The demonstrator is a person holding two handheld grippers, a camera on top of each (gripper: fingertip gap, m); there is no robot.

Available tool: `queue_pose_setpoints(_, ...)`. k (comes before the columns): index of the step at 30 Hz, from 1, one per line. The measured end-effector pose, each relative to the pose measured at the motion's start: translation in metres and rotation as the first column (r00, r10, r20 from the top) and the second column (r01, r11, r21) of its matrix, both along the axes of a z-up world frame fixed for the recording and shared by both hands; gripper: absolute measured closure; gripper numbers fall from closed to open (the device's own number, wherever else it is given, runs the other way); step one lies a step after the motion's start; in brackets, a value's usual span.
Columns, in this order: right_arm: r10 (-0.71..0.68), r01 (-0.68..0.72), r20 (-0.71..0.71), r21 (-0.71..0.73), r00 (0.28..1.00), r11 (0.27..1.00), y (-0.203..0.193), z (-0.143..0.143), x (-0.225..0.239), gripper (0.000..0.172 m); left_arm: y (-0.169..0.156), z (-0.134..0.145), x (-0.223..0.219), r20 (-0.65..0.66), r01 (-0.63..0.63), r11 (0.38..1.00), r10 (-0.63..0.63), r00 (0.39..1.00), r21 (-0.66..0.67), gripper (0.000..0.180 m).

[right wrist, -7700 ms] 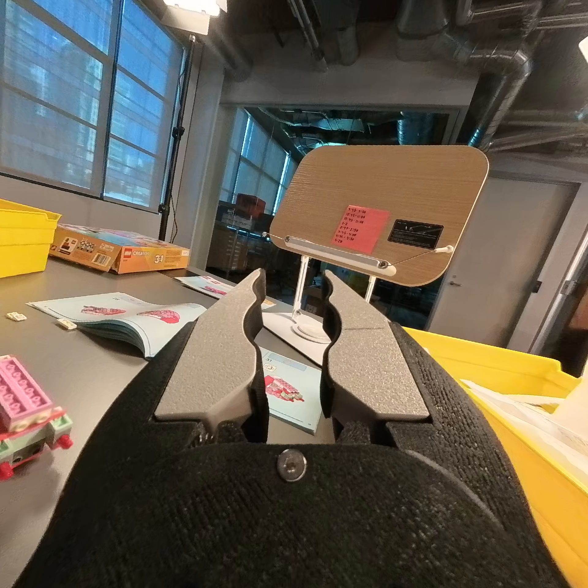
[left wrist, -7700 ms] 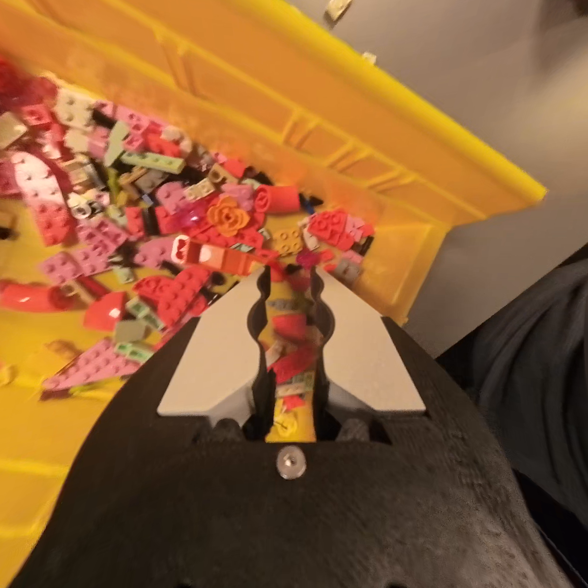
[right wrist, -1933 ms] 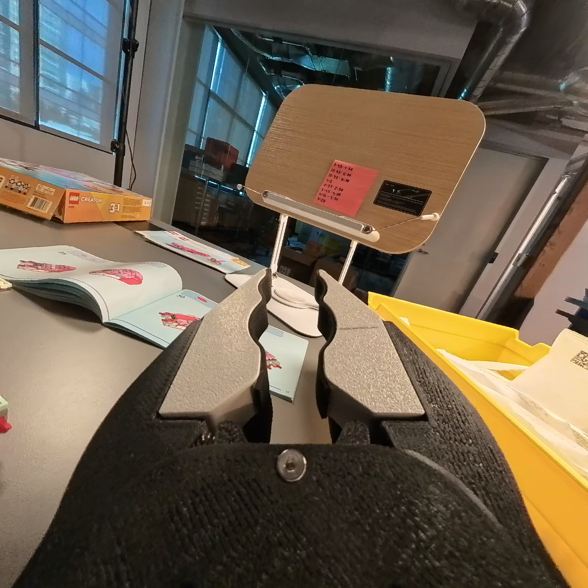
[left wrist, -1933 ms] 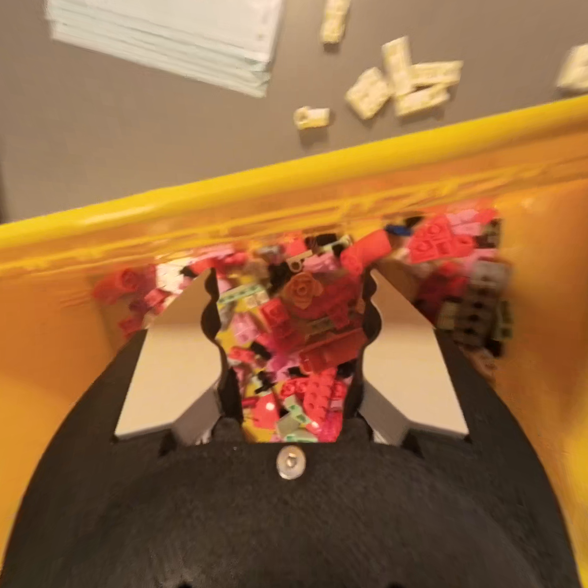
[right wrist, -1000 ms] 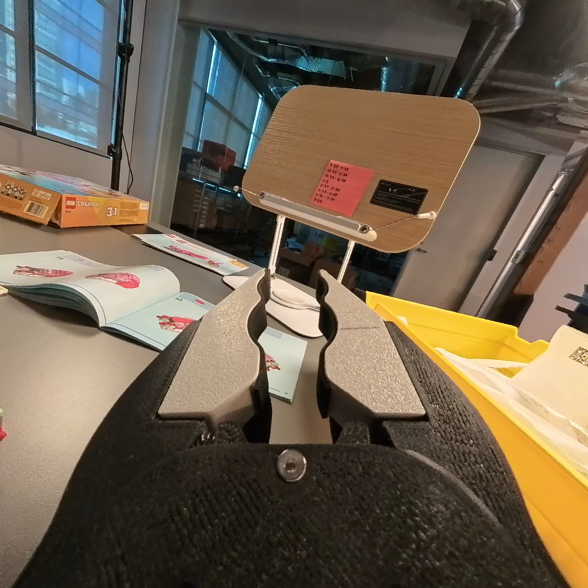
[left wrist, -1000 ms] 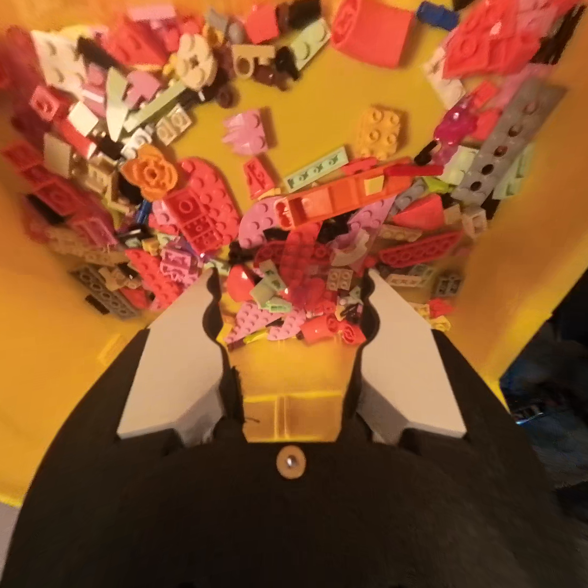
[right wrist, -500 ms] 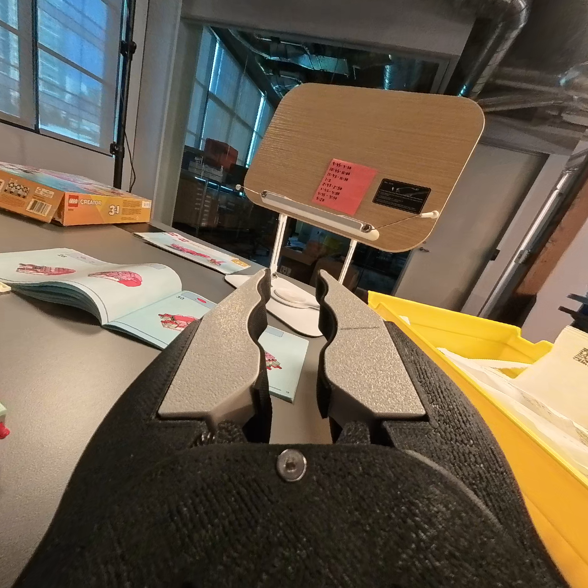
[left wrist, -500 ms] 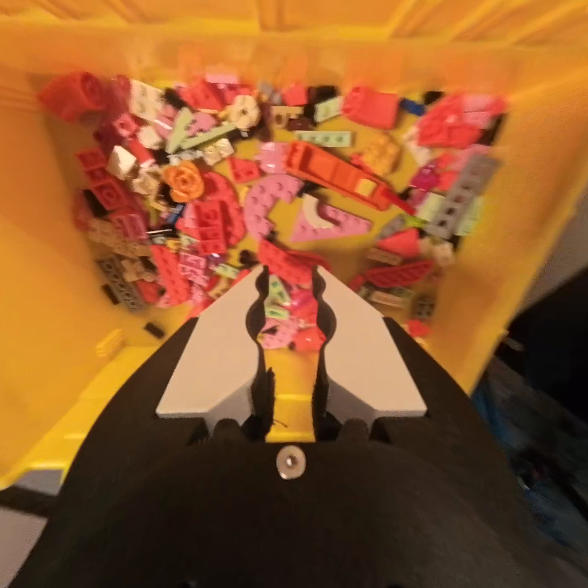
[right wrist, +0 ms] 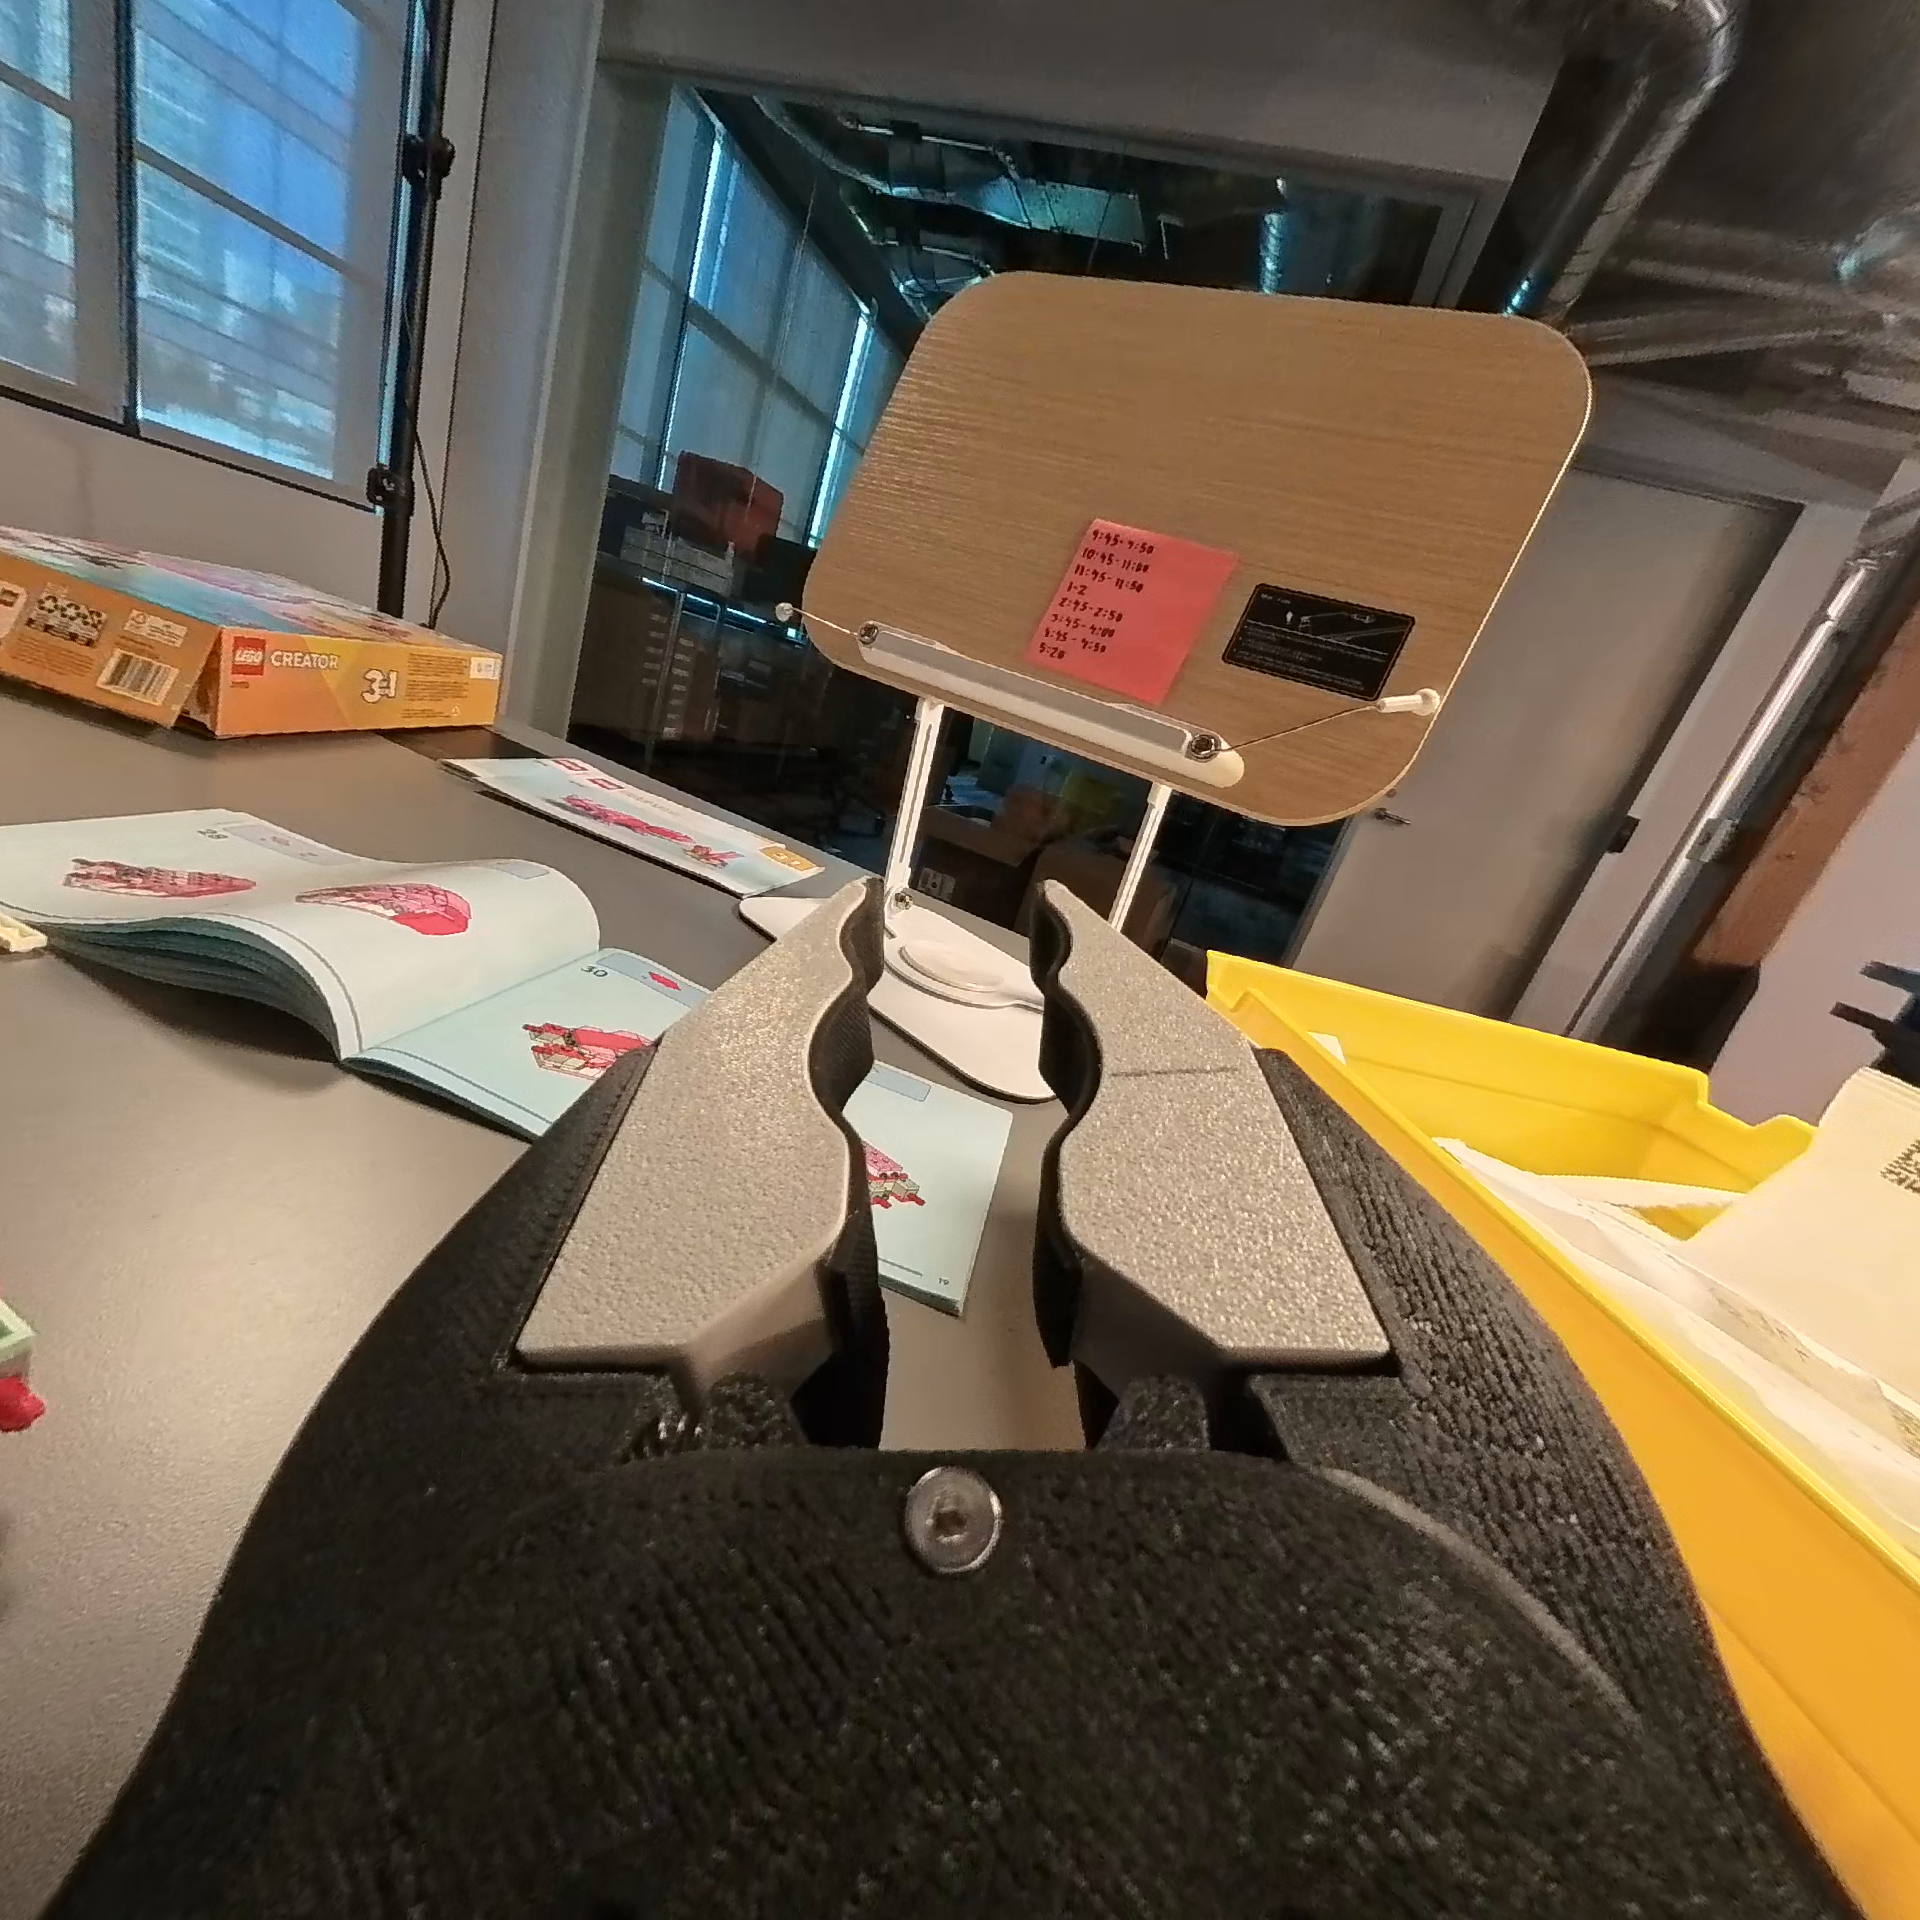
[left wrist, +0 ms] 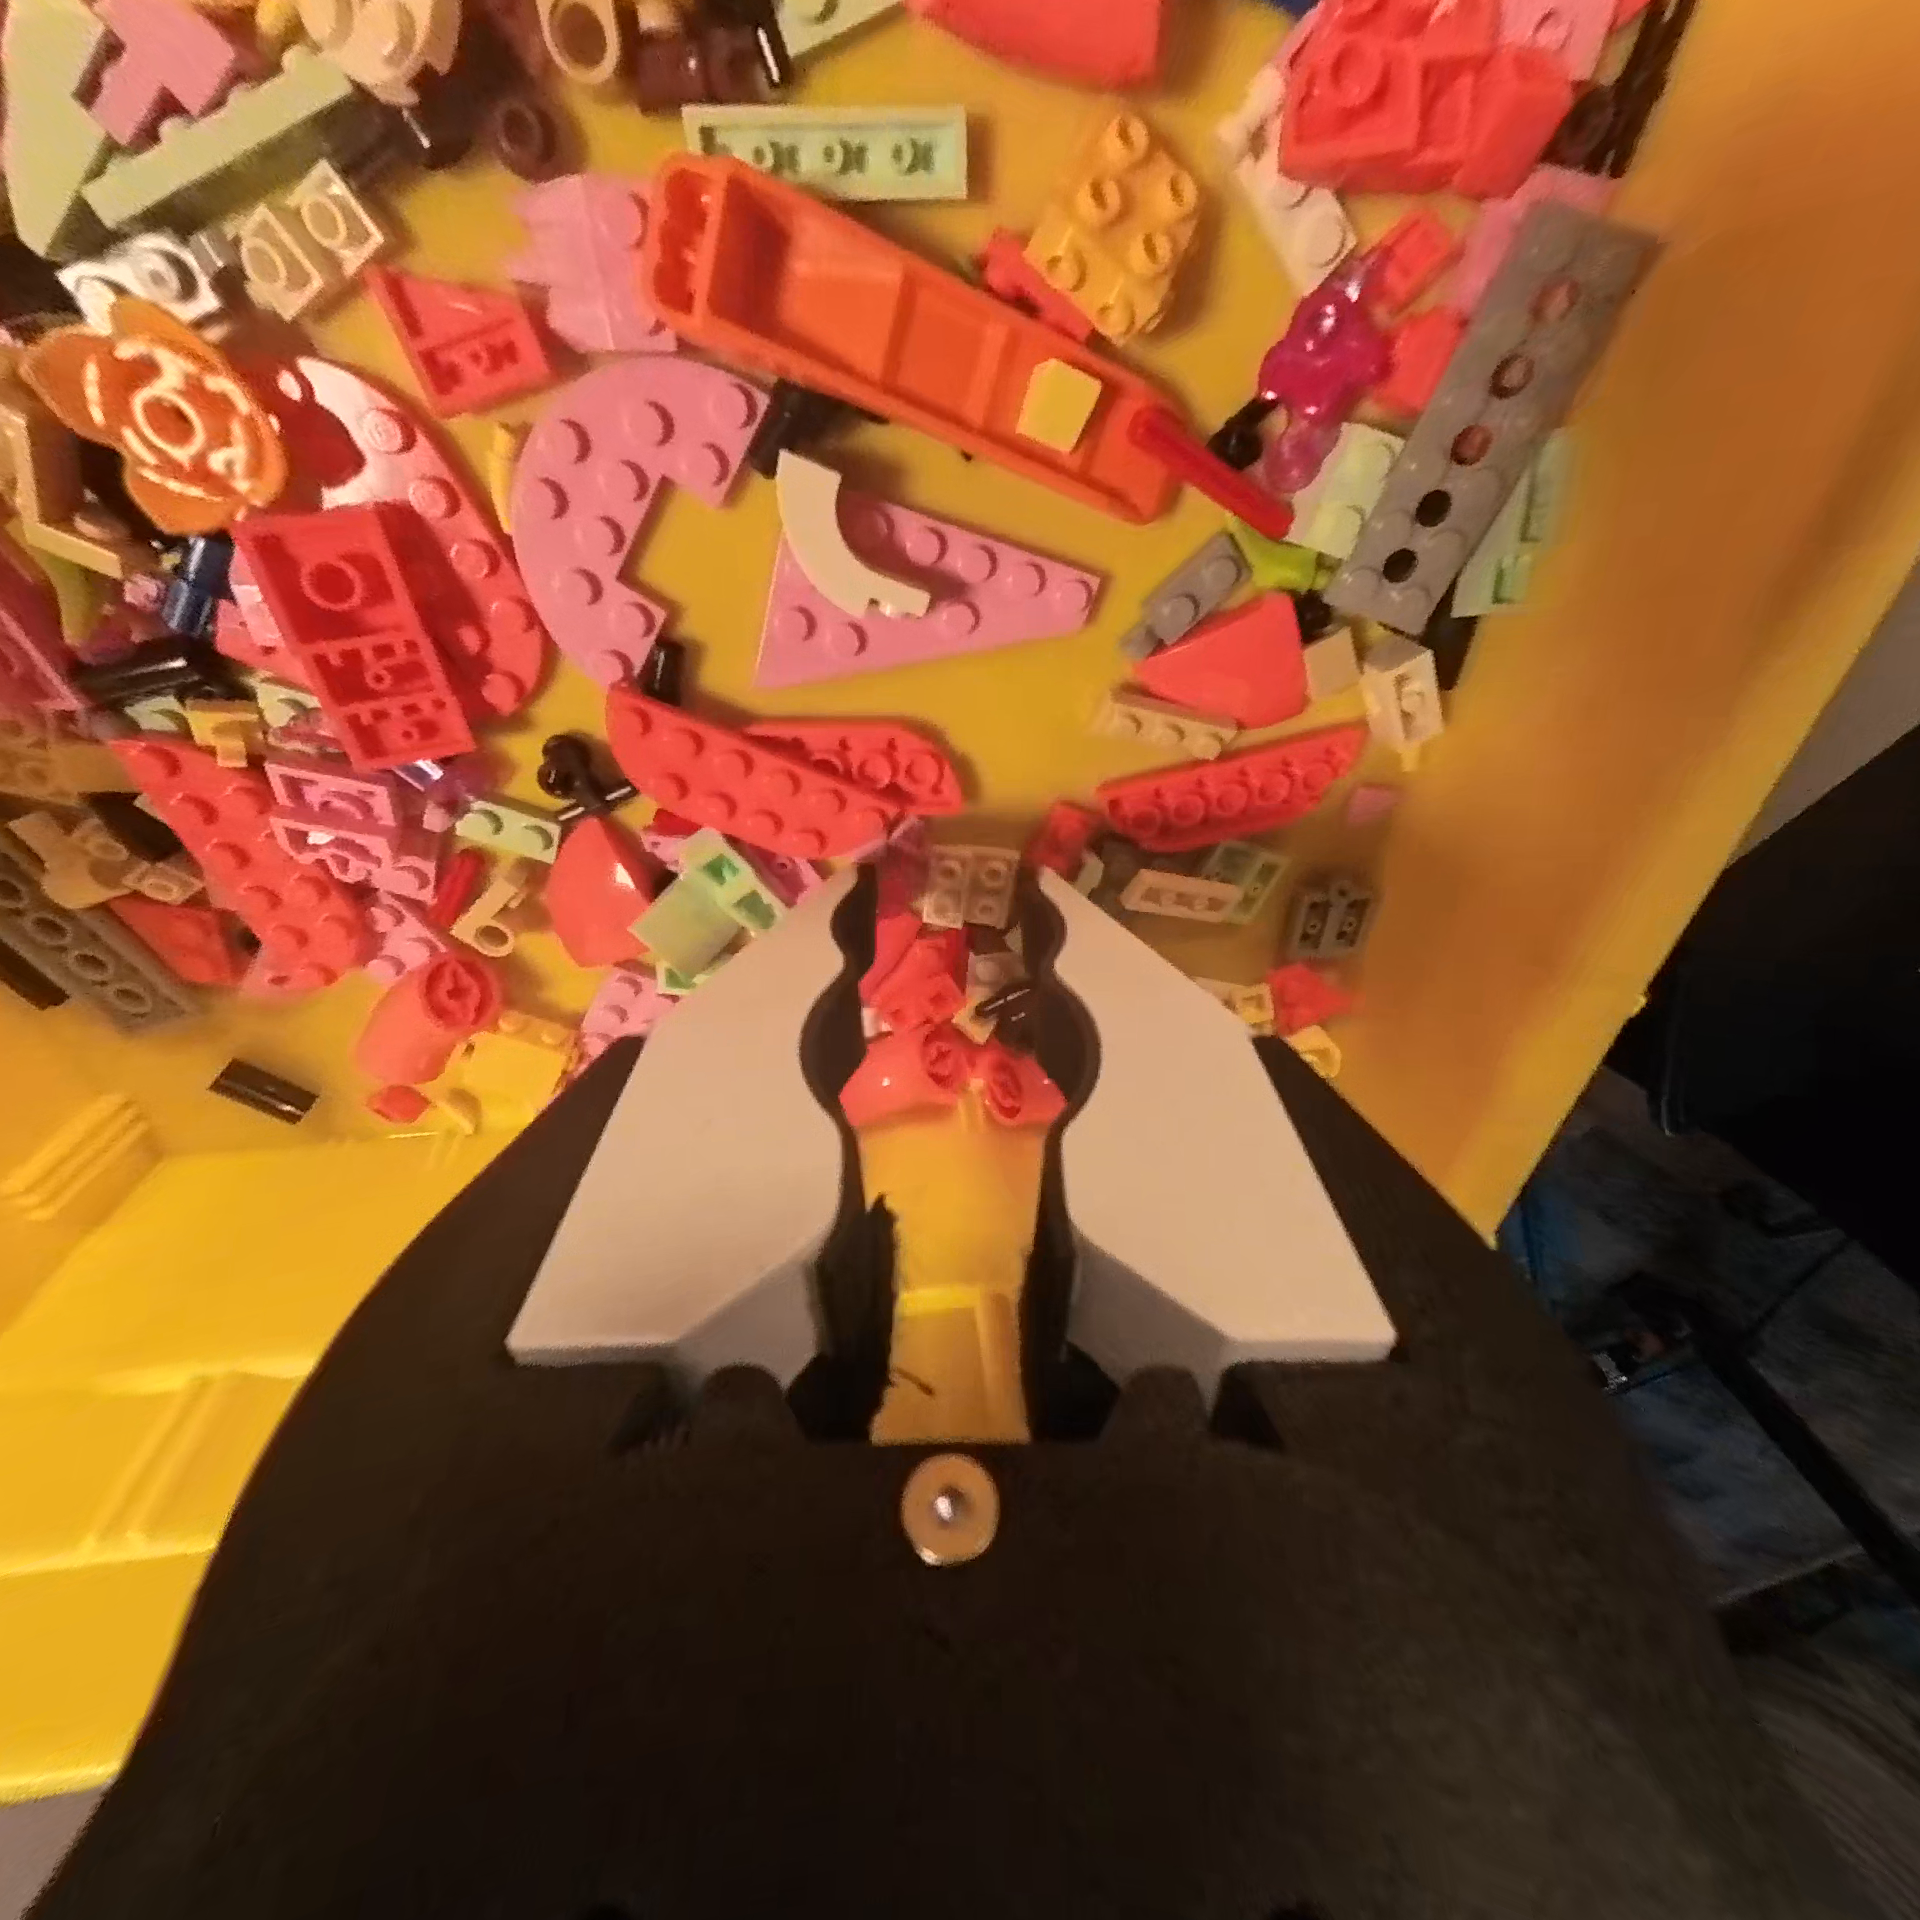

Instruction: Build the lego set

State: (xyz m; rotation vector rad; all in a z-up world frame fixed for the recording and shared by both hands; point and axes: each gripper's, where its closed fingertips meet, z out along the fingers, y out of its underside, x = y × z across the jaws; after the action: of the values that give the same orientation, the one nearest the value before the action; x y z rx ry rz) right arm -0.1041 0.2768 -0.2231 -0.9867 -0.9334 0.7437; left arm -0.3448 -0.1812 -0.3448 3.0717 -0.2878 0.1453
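The left tongs [left wrist: 951, 894] reach down into a yellow bin [left wrist: 1507, 779], their tips a narrow gap apart over a heap of small toy bricks [left wrist: 935, 997]; a tan four-stud brick [left wrist: 971, 883] shows right between the tips, but whether the pads press on it cannot be told. Just ahead lie red curved plates [left wrist: 769, 779], a pink wedge plate [left wrist: 914, 603] and a long orange piece [left wrist: 904, 332]. The right tongs [right wrist: 956, 914] hang above the grey table [right wrist: 208, 1195], slightly parted and bare, pointing at a wooden book stand [right wrist: 1195, 499]. An open instruction booklet [right wrist: 343, 935] lies to their left, another yellow bin [right wrist: 1455, 1081] to their right.
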Motion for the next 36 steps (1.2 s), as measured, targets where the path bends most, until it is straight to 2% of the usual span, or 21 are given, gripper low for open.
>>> queue_pose_setpoints(8,0.003,-0.003,-0.003,-0.003,1.000,1.000,0.000,0.000,0.000,0.146,-0.001,-0.001,-0.002,-0.072,0.098,0.995,-0.096,0.993,0.018,0.160)
queue_pose_setpoints(9,0.004,-0.004,-0.004,-0.003,1.000,1.000,0.000,0.000,0.000,0.146,0.001,0.001,-0.004,-0.085,0.125,0.991,-0.120,0.989,0.046,0.170)
queue_pose_setpoints(12,0.006,-0.006,-0.007,-0.006,1.000,1.000,0.000,0.001,0.000,0.146,0.014,0.019,-0.008,-0.134,0.177,0.964,-0.153,0.979,0.199,0.170)
queue_pose_setpoints(15,0.011,-0.011,-0.011,-0.009,1.000,1.000,-0.001,0.001,0.000,0.146,0.028,0.042,-0.006,-0.175,0.220,0.911,-0.167,0.970,0.348,0.170)
queue_pose_setpoints(18,0.014,-0.015,-0.014,-0.015,1.000,1.000,0.000,0.001,0.001,0.146,0.048,0.067,0.005,-0.236,0.302,0.817,-0.209,0.949,0.491,0.170)
queue_pose_setpoints(23,0.016,-0.016,-0.023,-0.023,1.000,1.000,0.000,0.002,0.002,0.146,0.095,0.128,0.028,-0.407,0.439,0.583,-0.195,0.892,0.683,0.170)
queue_pose_setpoints(26,0.016,-0.017,-0.028,-0.026,0.999,1.000,0.001,0.003,0.002,0.145,0.130,0.166,0.058,-0.466,0.484,0.440,-0.158,0.871,0.756,0.170)
queue_pose_setpoints(28,0.016,-0.017,-0.035,-0.030,0.999,0.999,0.001,0.003,0.004,0.146,0.152,0.182,0.089,-0.519,0.552,0.329,-0.188,0.834,0.766,0.170)
queue_pose_setpoints(29,0.017,-0.018,-0.038,-0.034,0.999,0.999,0.001,0.004,0.004,0.146,0.161,0.184,0.096,-0.559,0.589,0.309,-0.188,0.807,0.747,0.170)
queue_pose_setpoints(30,0.019,-0.021,-0.040,-0.037,0.999,0.999,0.001,0.004,0.005,0.146,0.169,0.180,0.101,-0.582,0.614,0.317,-0.199,0.788,0.723,0.170)
queue_pose_setpoints(31,0.021,-0.023,-0.043,-0.039,0.999,0.999,0.001,0.004,0.005,0.146,0.174,0.171,0.101,-0.584,0.622,0.357,-0.220,0.781,0.697,0.170)
queue_pose_setpoints(34,0.030,-0.032,-0.048,-0.043,0.998,0.999,0.001,0.005,0.006,0.146,0.172,0.136,0.084,-0.561,0.604,0.525,-0.262,0.785,0.600,0.170)
queue_pose_setpoints(36,0.037,-0.039,-0.050,-0.045,0.998,0.998,0.000,0.005,0.006,0.146,0.162,0.122,0.075,-0.529,0.576,0.590,-0.277,0.802,0.565,0.170)
